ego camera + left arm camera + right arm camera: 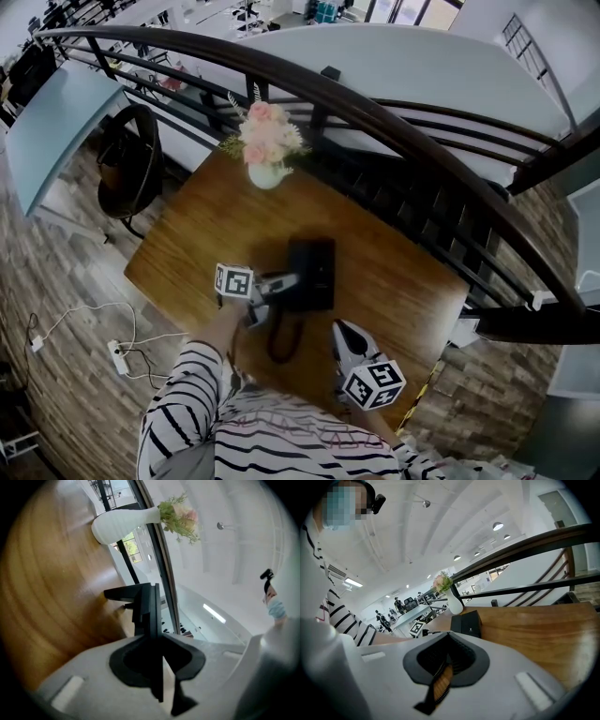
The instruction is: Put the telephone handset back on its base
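Handset [296, 283] is seen at the left edge of the base [321, 267], lengthwise along it. It is gripped by the left gripper [279, 283], whose jaws are held at a narrow gap, closed on the black body [146, 606]. Whether the handset is seated in the cradle cannot be told. The cord [279, 345] is looped on the table [394, 281] just on the person's side of the base. The right gripper [343, 334] is held near that same side, apart from the base [468, 623], jaws pressed together with nothing between them. A white vase [265, 173] is noted well beyond the base.
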{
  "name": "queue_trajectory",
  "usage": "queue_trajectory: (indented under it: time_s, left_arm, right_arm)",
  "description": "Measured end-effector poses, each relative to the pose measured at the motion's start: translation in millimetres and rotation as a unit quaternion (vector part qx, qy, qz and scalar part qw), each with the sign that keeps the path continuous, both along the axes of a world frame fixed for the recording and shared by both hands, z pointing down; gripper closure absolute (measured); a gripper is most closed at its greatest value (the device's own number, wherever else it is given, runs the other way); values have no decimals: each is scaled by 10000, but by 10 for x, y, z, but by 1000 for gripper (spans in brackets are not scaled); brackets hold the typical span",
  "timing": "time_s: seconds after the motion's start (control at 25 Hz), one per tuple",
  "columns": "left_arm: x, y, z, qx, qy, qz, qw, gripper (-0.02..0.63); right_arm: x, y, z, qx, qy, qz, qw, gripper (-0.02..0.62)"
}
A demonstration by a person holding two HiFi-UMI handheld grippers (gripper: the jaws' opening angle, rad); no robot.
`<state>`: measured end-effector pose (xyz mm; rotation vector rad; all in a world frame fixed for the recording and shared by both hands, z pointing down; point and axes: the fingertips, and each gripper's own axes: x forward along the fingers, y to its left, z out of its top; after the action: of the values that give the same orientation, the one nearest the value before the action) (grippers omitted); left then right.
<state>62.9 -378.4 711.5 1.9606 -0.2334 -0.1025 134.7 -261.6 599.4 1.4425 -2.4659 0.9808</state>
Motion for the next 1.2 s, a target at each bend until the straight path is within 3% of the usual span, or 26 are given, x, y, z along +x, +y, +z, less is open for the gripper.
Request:
queue_trajectory:
  time_s: [0.28, 0.6, 0.76, 0.88, 1.2]
  left_arm:
    - [-13, 0, -19, 129, -210, -60, 9997, 528]
    - [-37, 22, -13, 263, -744, -231, 9966, 522]
    - [-96, 10, 64, 442, -1265, -392, 9902, 503]
    - [-173, 7, 136, 509, -1604, -523, 9844, 446]
    - [-318, 50, -7, 542, -1508, -806, 9838, 446]
  right_arm:
    - [-46, 7, -15, 11, -8, -11, 10000, 595]
    - [-92, 46, -71, 58, -9, -51, 10000, 595]
    - [-98, 63, -86, 76, -2, -61, 10000, 595]
    - [-94, 91, -99, 86, 1, -70, 9999, 595]
    - [-185, 134, -143, 180, 19, -87, 9998, 595]
